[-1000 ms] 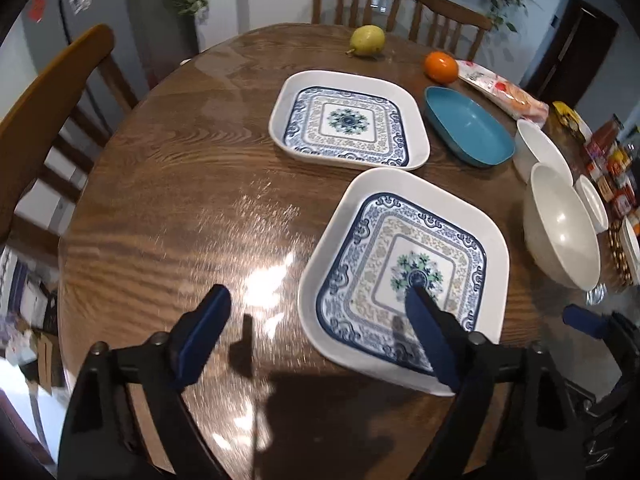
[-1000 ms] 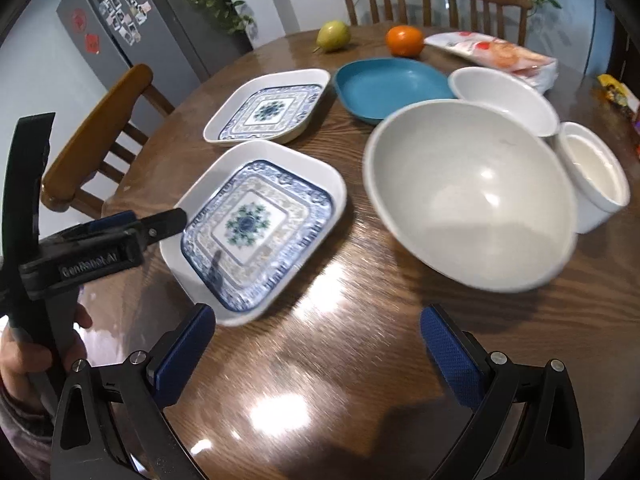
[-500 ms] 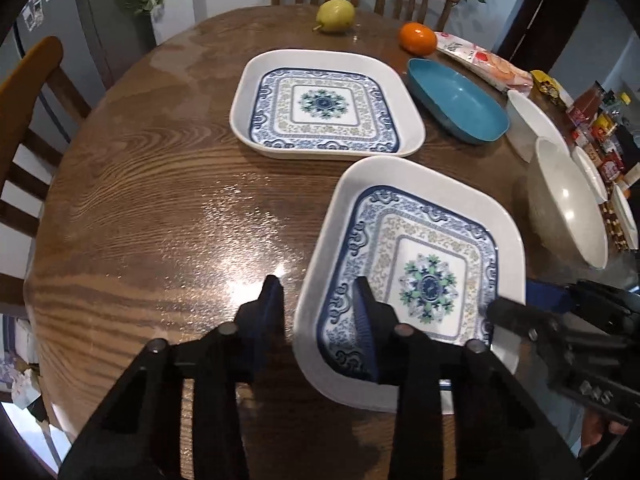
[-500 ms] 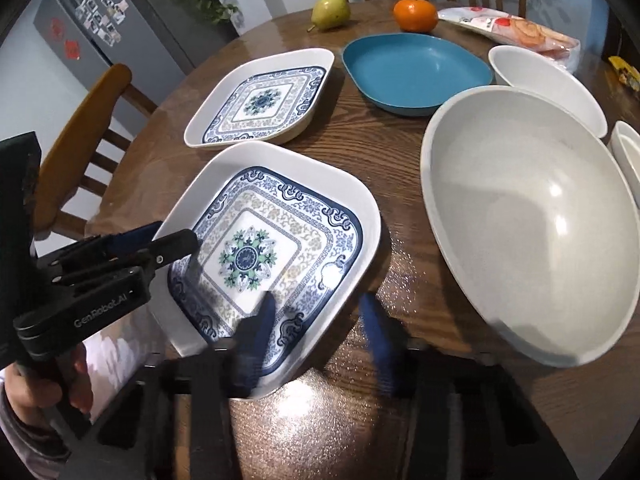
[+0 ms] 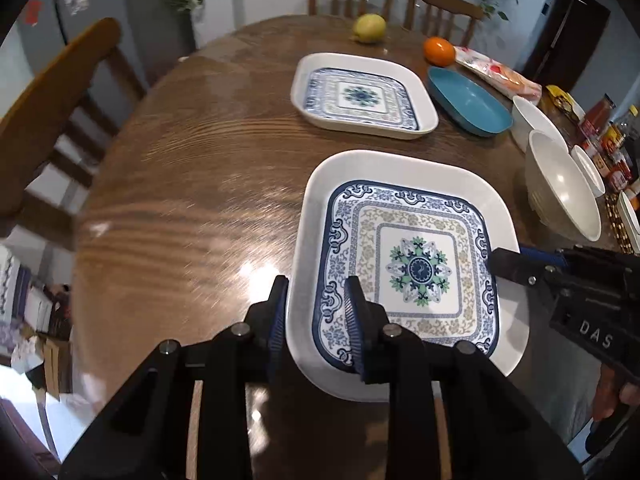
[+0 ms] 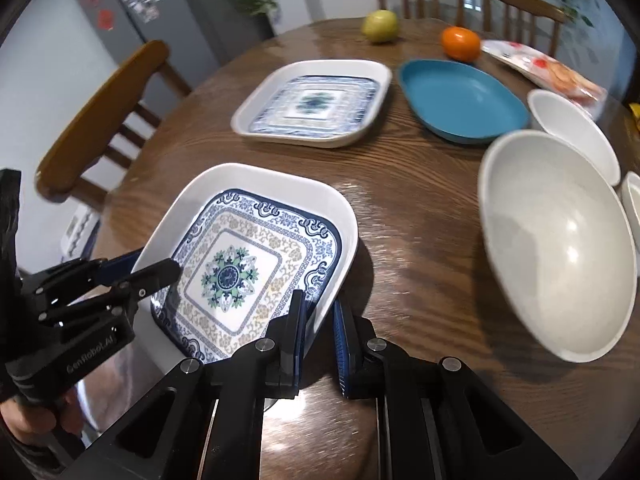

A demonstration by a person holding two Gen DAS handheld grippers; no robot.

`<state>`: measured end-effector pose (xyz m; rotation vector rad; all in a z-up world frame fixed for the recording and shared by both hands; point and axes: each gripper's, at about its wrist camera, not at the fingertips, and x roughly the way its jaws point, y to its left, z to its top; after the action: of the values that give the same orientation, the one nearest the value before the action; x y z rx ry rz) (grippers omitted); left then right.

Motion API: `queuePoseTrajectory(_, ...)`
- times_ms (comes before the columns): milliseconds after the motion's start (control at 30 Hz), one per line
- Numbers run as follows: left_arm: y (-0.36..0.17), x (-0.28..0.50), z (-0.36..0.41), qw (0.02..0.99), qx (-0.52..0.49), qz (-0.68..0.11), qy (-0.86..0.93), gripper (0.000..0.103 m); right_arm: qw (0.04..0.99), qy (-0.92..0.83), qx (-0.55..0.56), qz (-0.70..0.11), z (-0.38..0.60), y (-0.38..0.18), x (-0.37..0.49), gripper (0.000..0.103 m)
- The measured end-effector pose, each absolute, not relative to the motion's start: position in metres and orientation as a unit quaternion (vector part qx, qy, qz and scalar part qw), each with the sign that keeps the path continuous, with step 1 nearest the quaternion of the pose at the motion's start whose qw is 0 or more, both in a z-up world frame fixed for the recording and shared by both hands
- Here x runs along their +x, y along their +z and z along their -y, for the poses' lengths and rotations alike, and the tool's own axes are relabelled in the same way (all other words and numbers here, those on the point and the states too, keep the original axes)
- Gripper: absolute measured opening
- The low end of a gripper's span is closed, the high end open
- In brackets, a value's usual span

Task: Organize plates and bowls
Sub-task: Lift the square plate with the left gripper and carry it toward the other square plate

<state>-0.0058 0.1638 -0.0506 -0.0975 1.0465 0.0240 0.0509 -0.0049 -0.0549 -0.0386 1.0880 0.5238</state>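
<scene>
A square white plate with a blue floral pattern (image 5: 416,268) lies flat on a round wooden table (image 5: 192,184), near the table's front edge. Both grippers reach it from opposite sides.

The left gripper (image 5: 316,316) straddles the plate's left rim, one blue-padded finger outside the rim and the other inside over the pattern. Its jaws are closing with the rim between them, and the pads appear to press on the rim.

The right gripper (image 6: 318,330) straddles the plate's right rim the same way. Its jaws are closing too, the inner finger against the rim, while a narrow gap shows at the outer pad.

Behind this plate, well apart, sits a second patterned square plate (image 5: 362,96). Just beside that one lies a blue oval dish (image 5: 468,102). To the right stands a large white bowl (image 6: 556,248), with a smaller white bowl (image 6: 572,128) behind it.

At the far edge of the table rest a yellow-green pear (image 6: 380,26), an orange (image 6: 460,43) and a snack packet (image 6: 548,66). Wooden chairs (image 6: 96,120) surround the table.
</scene>
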Motion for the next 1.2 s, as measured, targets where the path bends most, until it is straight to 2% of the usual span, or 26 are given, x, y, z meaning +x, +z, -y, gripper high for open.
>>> queuePoseTrajectory(300,-0.055,-0.022,-0.178,0.862,-0.068,-0.499,0.051,0.027,0.801,0.275,-0.04,-0.53,-0.018,-0.067,0.044,0.016)
queuePoseTrajectory(367,-0.058,-0.024,-0.182,0.86,-0.078,-0.502,0.056,0.035,0.8,0.28,-0.035,-0.53,-0.019,-0.068,0.042,0.016)
queuePoseTrajectory(400,-0.059,-0.024,-0.184,0.858,-0.082,-0.503,0.058,0.042,0.798,0.286,-0.034,-0.53,-0.02,-0.068,0.042,0.017)
queuePoseTrajectory(467,-0.055,-0.025,-0.185,0.861,-0.082,-0.498,0.062,0.059,0.801,0.29,-0.04,-0.522,-0.022,-0.064,0.04,0.022)
queuePoseTrajectory(500,-0.051,-0.026,-0.184,0.864,-0.078,-0.494,0.064,0.071,0.805,0.292,-0.044,-0.515,-0.022,-0.061,0.038,0.027)
queuePoseTrajectory(533,-0.048,-0.027,-0.185,0.867,-0.075,-0.489,0.067,0.078,0.808,0.296,-0.049,-0.507,-0.021,-0.057,0.036,0.031)
queuePoseTrajectory(633,-0.035,-0.028,-0.188,0.875,-0.073,-0.474,0.071,0.079,0.819,0.298,-0.053,-0.487,-0.015,-0.044,0.035,0.035)
queuePoseTrajectory(967,0.008,0.0,-0.185,0.893,-0.074,-0.441,0.055,0.087,0.839,0.275,-0.001,-0.469,0.016,-0.007,0.06,0.035)
queuePoseTrajectory(1100,0.026,0.013,-0.174,0.9,-0.08,-0.428,0.031,0.102,0.844,0.262,0.033,-0.466,0.026,0.009,0.078,0.036)
queuePoseTrajectory(1200,0.043,0.028,-0.167,0.904,-0.092,-0.417,0.004,0.102,0.85,0.254,0.05,-0.459,0.029,0.018,0.09,0.037)
